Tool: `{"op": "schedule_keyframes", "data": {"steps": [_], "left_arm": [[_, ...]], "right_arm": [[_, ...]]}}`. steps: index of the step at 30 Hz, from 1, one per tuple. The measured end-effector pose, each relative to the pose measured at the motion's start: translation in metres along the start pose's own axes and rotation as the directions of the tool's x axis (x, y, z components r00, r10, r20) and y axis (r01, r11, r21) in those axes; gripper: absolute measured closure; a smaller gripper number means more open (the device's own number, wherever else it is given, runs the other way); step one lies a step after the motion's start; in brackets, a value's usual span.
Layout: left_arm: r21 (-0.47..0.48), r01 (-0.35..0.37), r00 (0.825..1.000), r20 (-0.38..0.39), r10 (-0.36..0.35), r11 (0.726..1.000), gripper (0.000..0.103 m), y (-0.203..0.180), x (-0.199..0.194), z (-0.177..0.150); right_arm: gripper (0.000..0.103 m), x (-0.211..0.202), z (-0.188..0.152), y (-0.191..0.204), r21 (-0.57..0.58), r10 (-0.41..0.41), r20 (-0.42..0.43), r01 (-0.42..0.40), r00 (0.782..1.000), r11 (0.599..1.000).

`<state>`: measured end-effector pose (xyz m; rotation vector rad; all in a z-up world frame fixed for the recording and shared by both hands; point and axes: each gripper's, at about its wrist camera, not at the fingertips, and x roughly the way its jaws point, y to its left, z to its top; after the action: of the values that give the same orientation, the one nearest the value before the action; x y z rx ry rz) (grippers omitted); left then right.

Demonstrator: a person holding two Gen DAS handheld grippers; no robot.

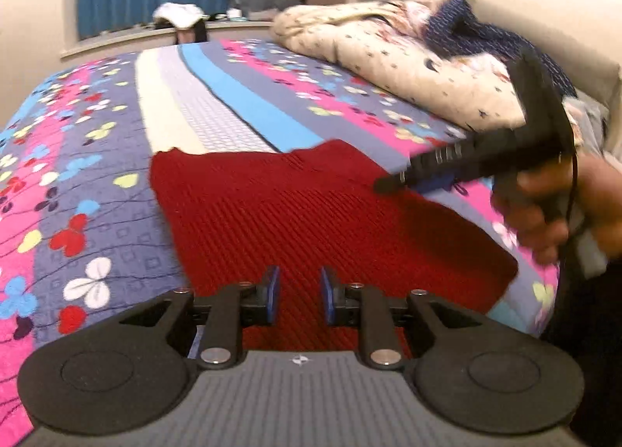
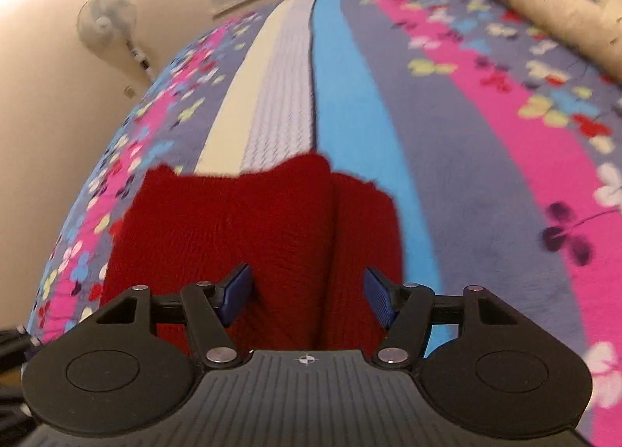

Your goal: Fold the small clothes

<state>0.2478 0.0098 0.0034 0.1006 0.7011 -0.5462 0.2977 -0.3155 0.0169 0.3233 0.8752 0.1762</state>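
Observation:
A dark red knitted garment [image 1: 311, 213] lies flat on the bed near the front edge; it also shows in the right wrist view [image 2: 248, 229] with a lengthwise fold ridge right of its middle. My left gripper [image 1: 298, 297] is open and empty, hovering over the garment's near part. My right gripper [image 2: 307, 293] is open wide and empty, just above the garment's near edge. In the left wrist view the right gripper [image 1: 392, 182] comes in from the right, blurred, its tip over the garment's right side.
The bed has a striped bedspread [image 1: 97, 159] with a butterfly print. A crumpled cream duvet [image 1: 388, 54] is piled at the far right. A windowsill with clutter [image 1: 182, 19] and bins lies beyond. A standing fan [image 2: 107, 21] is at the left wall.

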Motion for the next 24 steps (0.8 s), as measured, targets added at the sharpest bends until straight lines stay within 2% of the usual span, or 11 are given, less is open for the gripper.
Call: {"op": "schedule_keyframes", "data": {"steps": [2, 3, 5, 8, 10, 14, 16, 18, 20, 21, 24], "left_arm": [[-0.010, -0.029, 0.999, -0.027, 0.029, 1.000, 0.080, -0.001, -0.001, 0.003], [-0.013, -0.048, 0.998, -0.043, 0.047, 0.999, 0.080, 0.000, 0.002, 0.003], [-0.029, -0.057, 0.998, -0.043, 0.056, 0.998, 0.080, 0.002, 0.002, 0.004], [-0.044, -0.055, 0.998, -0.030, 0.054, 0.998, 0.080, 0.002, -0.001, 0.006], [-0.043, -0.061, 0.998, -0.027, 0.060, 0.997, 0.080, 0.002, -0.003, 0.006], [-0.055, -0.058, 0.998, -0.019, 0.057, 0.997, 0.080, 0.002, -0.008, 0.006], [-0.062, -0.054, 0.998, -0.017, 0.053, 0.997, 0.080, 0.002, -0.009, 0.007], [-0.058, -0.042, 0.999, -0.027, 0.040, 0.997, 0.080, 0.002, -0.005, 0.006], [-0.044, -0.045, 0.997, -0.067, 0.042, 0.998, 0.076, 0.003, 0.008, 0.002], [-0.032, -0.040, 0.996, -0.077, 0.038, 0.999, 0.074, 0.002, 0.013, 0.001], [-0.043, -0.044, 0.998, -0.049, 0.041, 0.998, 0.074, 0.000, 0.001, 0.005]], "right_arm": [[0.075, 0.000, -0.009, 0.001, -0.006, 0.062, 0.035, -0.062, 0.997, 0.998], [0.088, -0.006, -0.012, 0.005, -0.037, 0.051, 0.085, -0.048, 0.995, 0.998], [0.089, -0.011, -0.008, 0.006, -0.080, 0.014, 0.162, -0.001, 0.987, 0.997], [0.089, -0.003, -0.012, 0.009, -0.145, -0.072, 0.166, 0.097, 0.983, 0.985], [0.089, 0.001, -0.015, 0.010, -0.162, -0.084, 0.149, 0.108, 0.985, 0.981], [0.085, -0.012, -0.017, 0.018, -0.160, -0.091, 0.178, 0.120, 0.980, 0.980], [0.075, -0.026, -0.017, 0.022, -0.177, -0.088, 0.232, 0.131, 0.969, 0.975], [0.061, -0.034, -0.021, 0.026, -0.212, -0.066, 0.242, 0.119, 0.968, 0.970], [0.062, -0.025, -0.030, 0.026, -0.279, -0.067, 0.135, 0.103, 0.989, 0.955], [0.058, -0.014, -0.036, 0.023, -0.313, -0.100, 0.070, 0.117, 0.992, 0.942], [0.058, -0.026, -0.035, 0.017, -0.252, -0.087, 0.114, 0.113, 0.990, 0.961]]}}
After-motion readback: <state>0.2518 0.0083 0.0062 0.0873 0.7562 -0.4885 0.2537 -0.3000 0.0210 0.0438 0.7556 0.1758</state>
